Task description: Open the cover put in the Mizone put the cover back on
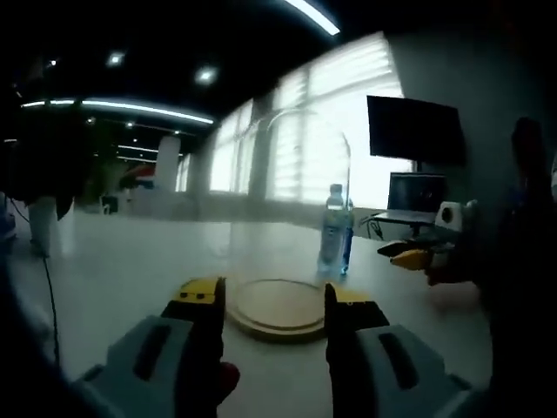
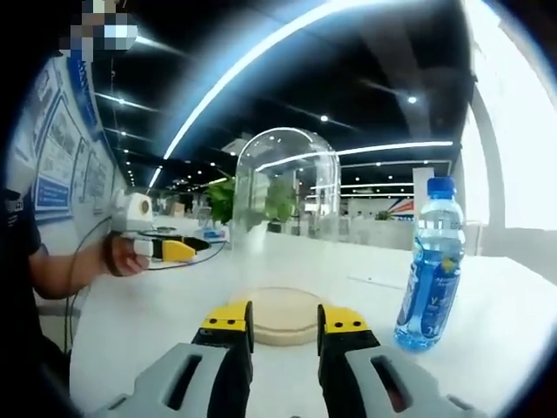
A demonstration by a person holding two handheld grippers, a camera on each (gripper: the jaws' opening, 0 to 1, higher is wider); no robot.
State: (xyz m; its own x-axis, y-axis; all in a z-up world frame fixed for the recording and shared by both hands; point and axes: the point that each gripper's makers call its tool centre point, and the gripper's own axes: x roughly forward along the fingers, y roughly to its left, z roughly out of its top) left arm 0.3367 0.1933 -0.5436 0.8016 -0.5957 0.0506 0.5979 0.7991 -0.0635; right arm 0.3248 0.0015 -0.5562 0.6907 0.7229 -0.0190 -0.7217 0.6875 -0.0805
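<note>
Glass first: in the left gripper view a clear dome cover [image 1: 300, 200] stands upright on a round wooden base [image 1: 277, 306], which lies flat on the pale table [image 1: 130, 261]. Left gripper [image 1: 271, 318] sits low at the near rim of the base, jaws apart, holding nothing; the base edge shows in the gap between the yellow-tipped jaws. Mizone bottle [image 1: 335, 231], blue liquid, stands upright just beyond the dome's right side, apart from the base. Farther right, the right gripper [image 1: 409, 254] comes in at the table edge, dim; its jaw state cannot be read from here. Open tabletop spreads to the left of the dome. A dark monitor [image 1: 414, 131] hangs by the bright windows, a laptop [image 1: 416, 196] below it.

Right gripper view: right gripper [image 2: 285, 335] has jaws apart and empty, tips at the near rim of the wooden base [image 2: 283, 313]. Dome cover [image 2: 285, 192] rises from the base, edges catching ceiling light. Mizone bottle [image 2: 432, 266] stands upright to the right, clear of the base, bare table [image 2: 157, 305] between. At left, a person's hand [image 2: 122, 254] holds the left gripper [image 2: 174, 250] well apart from the dome, tabletop open between them.
</note>
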